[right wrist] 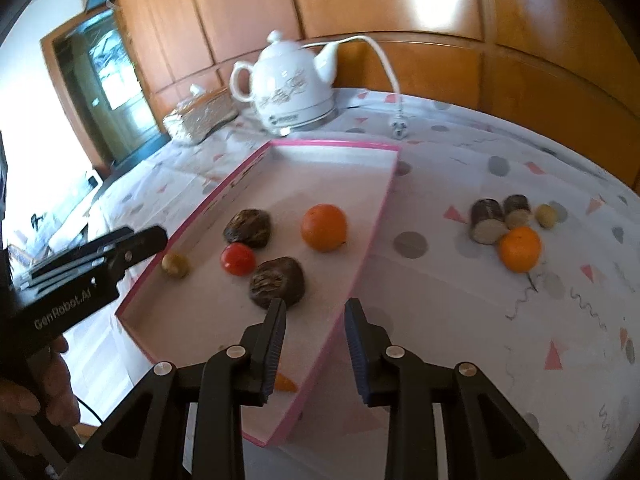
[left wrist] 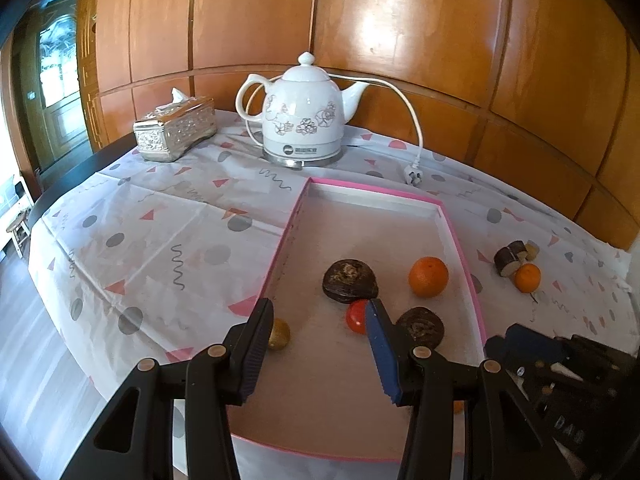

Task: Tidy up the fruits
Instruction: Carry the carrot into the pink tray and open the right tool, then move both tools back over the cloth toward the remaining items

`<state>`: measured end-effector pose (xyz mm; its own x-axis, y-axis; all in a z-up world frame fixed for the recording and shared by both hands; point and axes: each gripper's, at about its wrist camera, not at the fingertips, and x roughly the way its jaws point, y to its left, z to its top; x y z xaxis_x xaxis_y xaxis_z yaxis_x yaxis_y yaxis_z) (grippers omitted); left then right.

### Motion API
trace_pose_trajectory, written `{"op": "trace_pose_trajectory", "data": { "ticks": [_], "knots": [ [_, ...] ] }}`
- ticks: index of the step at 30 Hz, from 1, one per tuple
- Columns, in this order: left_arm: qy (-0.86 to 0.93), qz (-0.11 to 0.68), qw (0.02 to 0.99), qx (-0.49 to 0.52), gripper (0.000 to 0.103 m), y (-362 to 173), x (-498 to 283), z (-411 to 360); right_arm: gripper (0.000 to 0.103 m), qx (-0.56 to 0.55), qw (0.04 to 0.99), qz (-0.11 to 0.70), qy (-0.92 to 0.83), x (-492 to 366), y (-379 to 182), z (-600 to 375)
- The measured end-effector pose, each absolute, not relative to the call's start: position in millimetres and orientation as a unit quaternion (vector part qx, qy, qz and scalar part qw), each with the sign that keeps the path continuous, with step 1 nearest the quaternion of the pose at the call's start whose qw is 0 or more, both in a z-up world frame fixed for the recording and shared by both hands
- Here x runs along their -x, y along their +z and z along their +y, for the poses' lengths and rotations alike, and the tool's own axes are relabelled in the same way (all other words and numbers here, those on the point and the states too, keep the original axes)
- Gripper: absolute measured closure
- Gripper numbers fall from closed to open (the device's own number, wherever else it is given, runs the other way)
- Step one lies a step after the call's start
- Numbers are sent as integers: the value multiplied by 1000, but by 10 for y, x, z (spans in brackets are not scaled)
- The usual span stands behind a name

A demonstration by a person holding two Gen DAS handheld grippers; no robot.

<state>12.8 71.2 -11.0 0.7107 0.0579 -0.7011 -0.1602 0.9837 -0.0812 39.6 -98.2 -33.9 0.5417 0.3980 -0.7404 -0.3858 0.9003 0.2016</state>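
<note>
On the patterned tablecloth (left wrist: 140, 248) lies a shallow pink-edged box lid (left wrist: 294, 216), its pale floor holding several fruits: a bright orange (left wrist: 428, 276) toward the far right, two dark brown wrinkled fruits (left wrist: 350, 282) nearer the middle, a small glossy red tomato-like fruit (left wrist: 356, 317) between them, and a small yellowish-brown round fruit (left wrist: 279, 333) against the left wall. Outside the lid, on the cloth to the right, sit a second orange (right wrist: 519, 249), two short dark cylinders with pale cut ends (right wrist: 487, 221), and a small tan fruit (right wrist: 546, 216), all clustered close together. The left gripper (left wrist: 320, 312) hovers over the near part of the lid with its fingers spread wide and empty. The right gripper (right wrist: 316, 312) hangs over the lid's near right edge, fingers likewise apart and holding nothing. Far behind stand a white floral kettle (left wrist: 304, 116) with its cord and plug, and a silver tissue box (left wrist: 176, 128) to its left.
</note>
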Motion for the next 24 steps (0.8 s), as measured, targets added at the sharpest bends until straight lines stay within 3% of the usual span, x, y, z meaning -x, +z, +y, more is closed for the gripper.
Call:
{"op": "trace_pose_trajectory", "data": {
  "ticks": [24],
  "knots": [
    [-14,384,923,18,54,-107,-210,139,73,-34,903,427,34,-491,-592,-2072]
  ]
}}
